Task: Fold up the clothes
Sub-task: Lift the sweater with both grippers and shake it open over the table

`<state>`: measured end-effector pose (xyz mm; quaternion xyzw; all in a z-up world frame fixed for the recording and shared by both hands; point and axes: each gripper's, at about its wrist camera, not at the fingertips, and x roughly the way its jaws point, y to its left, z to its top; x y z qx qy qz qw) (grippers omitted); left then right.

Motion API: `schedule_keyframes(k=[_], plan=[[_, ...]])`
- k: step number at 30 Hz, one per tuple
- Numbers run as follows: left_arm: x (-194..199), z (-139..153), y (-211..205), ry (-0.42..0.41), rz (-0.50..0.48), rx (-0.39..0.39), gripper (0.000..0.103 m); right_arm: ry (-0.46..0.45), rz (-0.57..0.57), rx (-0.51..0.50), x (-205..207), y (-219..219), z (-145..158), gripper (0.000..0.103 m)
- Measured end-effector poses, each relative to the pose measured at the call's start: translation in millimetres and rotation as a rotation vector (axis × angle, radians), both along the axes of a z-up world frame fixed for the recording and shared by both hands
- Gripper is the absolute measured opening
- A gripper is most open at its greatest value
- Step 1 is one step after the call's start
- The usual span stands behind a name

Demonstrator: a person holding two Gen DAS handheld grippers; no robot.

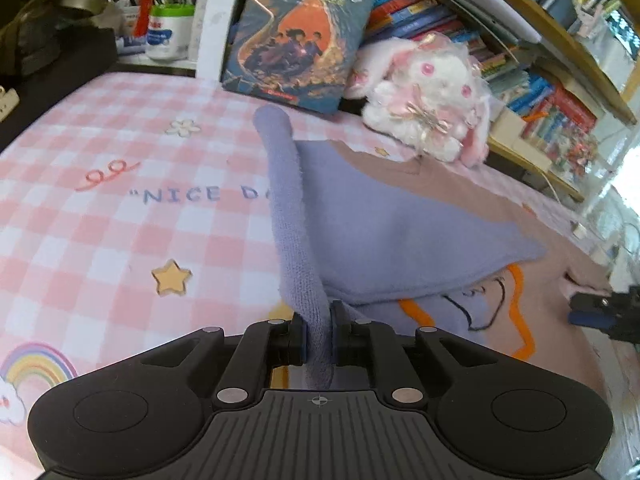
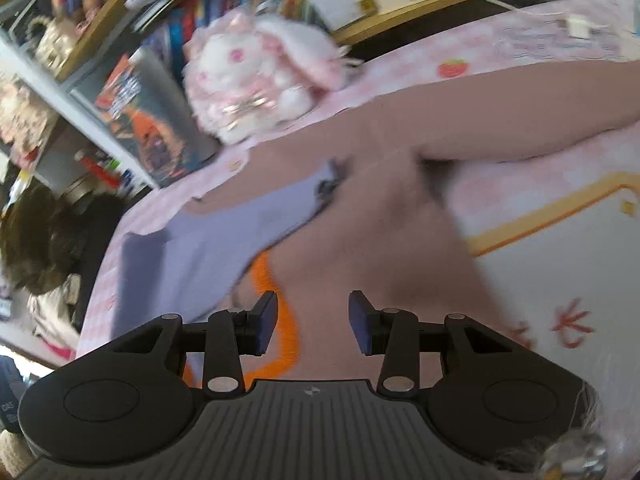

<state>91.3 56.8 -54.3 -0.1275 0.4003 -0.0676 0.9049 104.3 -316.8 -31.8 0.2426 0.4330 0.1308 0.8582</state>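
A sweater lies on the pink checked bed cover, with a dusty-pink body (image 1: 460, 196) (image 2: 380, 220), a lilac part (image 1: 380, 232) (image 2: 192, 248) and an orange outline (image 1: 520, 320) (image 2: 276, 320). My left gripper (image 1: 318, 332) is shut on the lilac sleeve (image 1: 288, 208) and holds it lifted, so the sleeve runs up from the jaws and its cuff rests on the bed. My right gripper (image 2: 313, 320) is open and empty just above the sweater's pink body. It also shows in the left wrist view (image 1: 600, 312) at the right edge. The pink sleeve (image 2: 520, 120) stretches out to the right.
A white and pink plush rabbit (image 1: 432, 96) (image 2: 256, 80) and a leaning book (image 1: 296, 32) (image 2: 160, 128) stand at the far edge of the bed. Behind them are bookshelves (image 1: 540, 80). A desk with a pen jar (image 1: 168, 32) is at the far left.
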Motion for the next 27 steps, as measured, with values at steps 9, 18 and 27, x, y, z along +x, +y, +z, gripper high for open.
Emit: schedule_keyframes(k=[9,18,27], plan=[[-18.5,1.7,5.6,0.031,0.093,0.03,0.044,-0.134,0.025,-0.104,54.1,30.0,19.3,0.039],[-41.7,-6.7,10.5,0.06,0.078,0.032,0.004,0.04,0.021,-0.156,86.8,46.5,-15.3,0.005],[-29.0,-4.4,43.5,0.002,0.128,0.093,0.004,-0.129,0.205,0.055,84.8,149.8,60.2,0.005]])
